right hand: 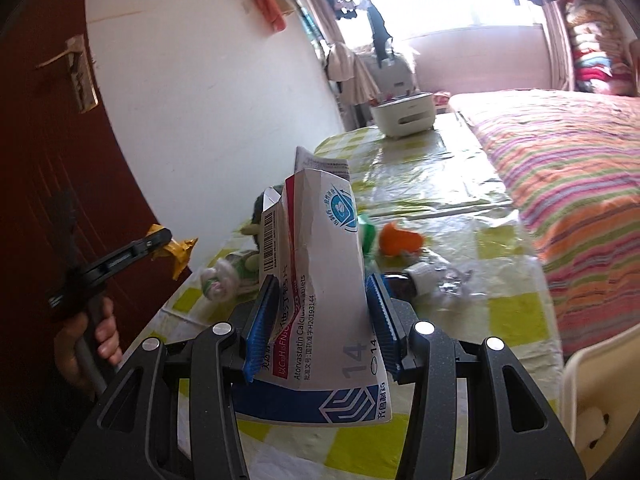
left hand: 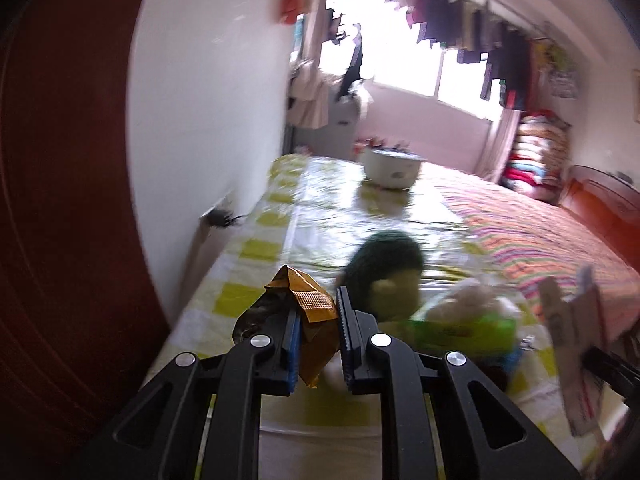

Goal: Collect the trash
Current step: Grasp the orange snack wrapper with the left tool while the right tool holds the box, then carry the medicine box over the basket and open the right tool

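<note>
Right wrist view: right gripper (right hand: 320,320) clamps one medicine carton (right hand: 320,264) across its crushed middle, above checkered table cover (right hand: 516,320). Light, soft card; buckles easily, grip flat faces. Left gripper (left hand: 318,344) pinches one gold wrapper (left hand: 312,320), thin, crinkly, slippery. On cover beyond carton: one brown bottle (right hand: 404,284), one orange scrap (right hand: 400,240).
</note>
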Demonstrator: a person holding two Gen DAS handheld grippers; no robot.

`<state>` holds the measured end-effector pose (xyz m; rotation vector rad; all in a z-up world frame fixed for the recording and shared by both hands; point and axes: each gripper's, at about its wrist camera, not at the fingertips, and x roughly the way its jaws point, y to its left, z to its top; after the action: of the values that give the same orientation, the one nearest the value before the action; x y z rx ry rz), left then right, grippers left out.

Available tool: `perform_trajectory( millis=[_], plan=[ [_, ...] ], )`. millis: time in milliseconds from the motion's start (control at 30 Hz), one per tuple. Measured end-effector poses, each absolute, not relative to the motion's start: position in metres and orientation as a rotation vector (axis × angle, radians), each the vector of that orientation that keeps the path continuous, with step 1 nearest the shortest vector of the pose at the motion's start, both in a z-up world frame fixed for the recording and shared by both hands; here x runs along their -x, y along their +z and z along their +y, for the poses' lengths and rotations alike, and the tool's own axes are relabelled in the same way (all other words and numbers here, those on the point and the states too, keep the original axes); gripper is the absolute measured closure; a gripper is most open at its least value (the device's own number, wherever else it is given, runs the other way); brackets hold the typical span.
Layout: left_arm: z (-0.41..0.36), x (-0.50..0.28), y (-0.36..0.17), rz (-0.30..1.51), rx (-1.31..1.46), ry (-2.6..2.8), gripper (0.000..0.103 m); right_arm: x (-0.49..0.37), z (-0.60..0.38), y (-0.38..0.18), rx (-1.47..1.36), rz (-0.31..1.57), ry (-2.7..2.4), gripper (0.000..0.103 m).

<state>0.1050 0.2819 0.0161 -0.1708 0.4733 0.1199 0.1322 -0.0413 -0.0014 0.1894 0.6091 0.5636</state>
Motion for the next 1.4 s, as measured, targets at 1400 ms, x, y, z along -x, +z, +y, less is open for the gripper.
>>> perform_trajectory(
  millis=[1400],
  plan=[
    [-0.007,-0.09,0.012,0.539,-0.07,-0.494,0.087,-0.044,-0.237,-0.001,-0.254,0.415,0.019,0.058]
  ],
)
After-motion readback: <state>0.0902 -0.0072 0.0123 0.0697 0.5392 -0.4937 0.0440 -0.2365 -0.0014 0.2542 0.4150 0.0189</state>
